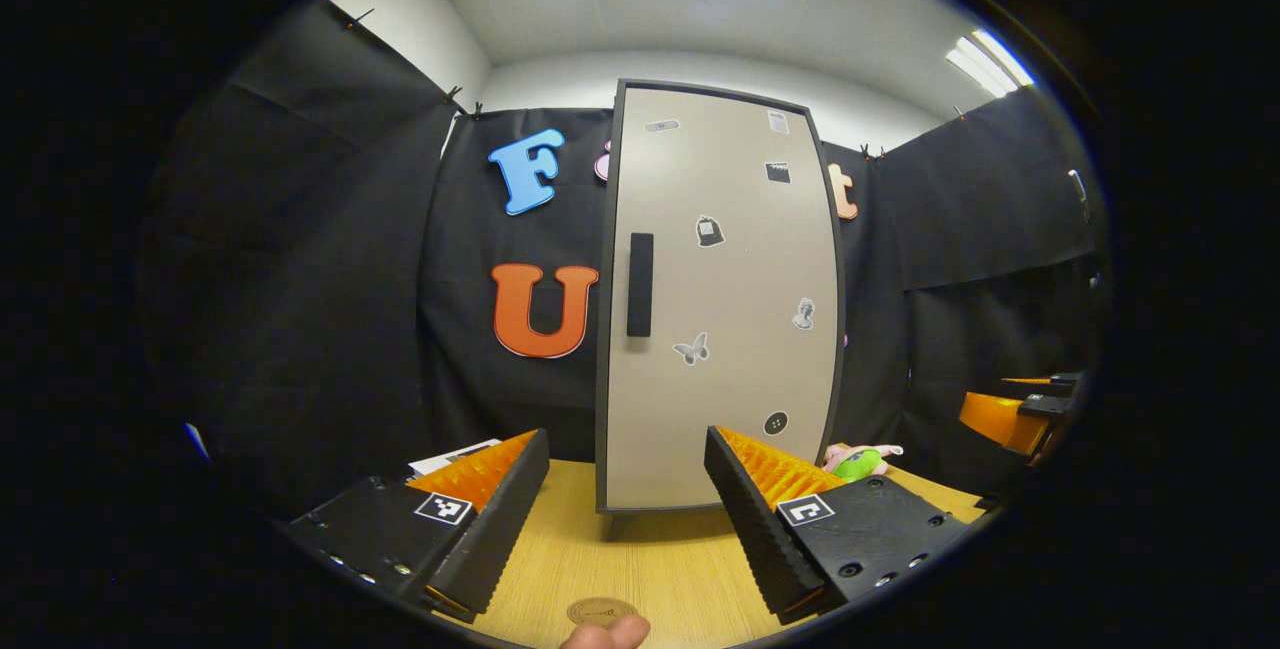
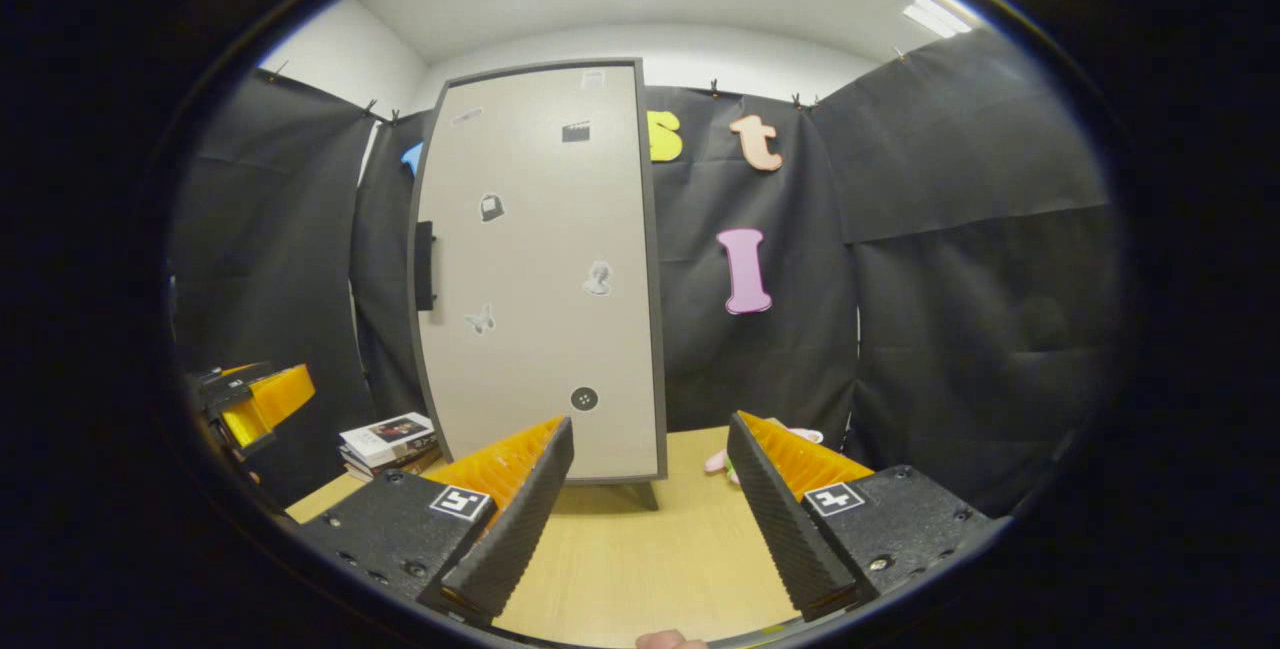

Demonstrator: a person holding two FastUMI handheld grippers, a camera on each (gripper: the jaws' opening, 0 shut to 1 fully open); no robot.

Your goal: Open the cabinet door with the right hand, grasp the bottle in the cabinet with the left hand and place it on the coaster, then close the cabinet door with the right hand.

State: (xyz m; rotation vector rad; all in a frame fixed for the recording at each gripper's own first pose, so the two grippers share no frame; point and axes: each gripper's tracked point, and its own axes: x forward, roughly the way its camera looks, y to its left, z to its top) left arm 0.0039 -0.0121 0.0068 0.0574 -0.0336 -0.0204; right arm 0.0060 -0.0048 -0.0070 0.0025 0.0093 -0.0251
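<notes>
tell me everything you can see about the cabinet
The cabinet is a tall, upright unit with a flat beige door in a dark grey frame, standing on the wooden table against the black cloth wall. The door is shut. A black vertical bar handle sits near its left edge at mid height, and small stickers are scattered over the face, among them a butterfly and a round dark one low down. A short foot shows underneath. Neither gripper touches it.

Smooth, matt grey cabinet door [image 1: 720, 299] with a dull black handle [image 1: 640, 284] at 9 o'clock. Pale wood-look worktop [image 1: 640, 559], smooth. Ridged black pads and orange plastic on fingers [image 2: 510, 529]. Round brown coaster [image 1: 600, 611], flat and dull, at 6 o'clock.
</notes>
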